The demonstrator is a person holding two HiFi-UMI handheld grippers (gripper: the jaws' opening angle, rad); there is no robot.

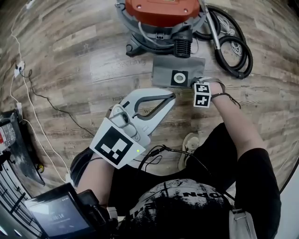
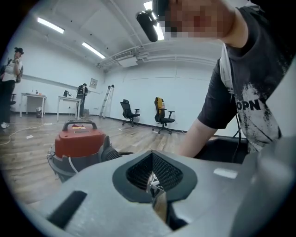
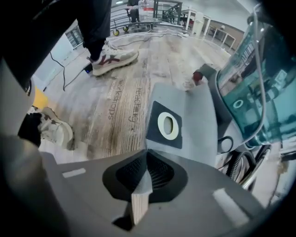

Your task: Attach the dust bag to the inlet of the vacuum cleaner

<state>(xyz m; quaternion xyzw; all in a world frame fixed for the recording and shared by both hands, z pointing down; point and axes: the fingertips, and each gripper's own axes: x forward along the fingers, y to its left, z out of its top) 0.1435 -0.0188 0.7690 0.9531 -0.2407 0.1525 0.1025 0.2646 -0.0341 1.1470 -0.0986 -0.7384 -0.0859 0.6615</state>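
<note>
Head view: the dust bag [image 1: 164, 70] is lying flat on the wooden floor [image 1: 70, 56], at 12 o'clock from the person. Its black collar card [image 1: 179, 78] with the white ring is facing up. The vacuum cleaner [image 1: 161, 9], orange-lidded on a grey base, is standing at 12 o'clock from the bag. Its ribbed black inlet [image 1: 183, 46] is pointing toward the bag's far edge, very close to it; contact between them cannot be confirmed. The grey hose [image 1: 236, 49] is lying coiled at 3 o'clock from the vacuum cleaner.

The right gripper [image 1: 202, 93] is pointing down at the bag's 5 o'clock corner. The left gripper [image 1: 172, 97] is reaching in from 7 o'clock, with its tip at 6 o'clock from the collar card and clear of the bag.

Right gripper view: the right gripper [image 3: 147, 172] is showing its fingers pressed together. The dust bag [image 3: 199, 115] and its collar card [image 3: 166, 125] are lying just beyond them, at 12 o'clock. Whether the bag's near edge is caught between the fingers cannot be told.

Left gripper view: the left gripper [image 2: 152, 175] is carrying nothing, with its fingers closed against each other. The vacuum cleaner [image 2: 78, 143] is showing at 10 o'clock.
</note>
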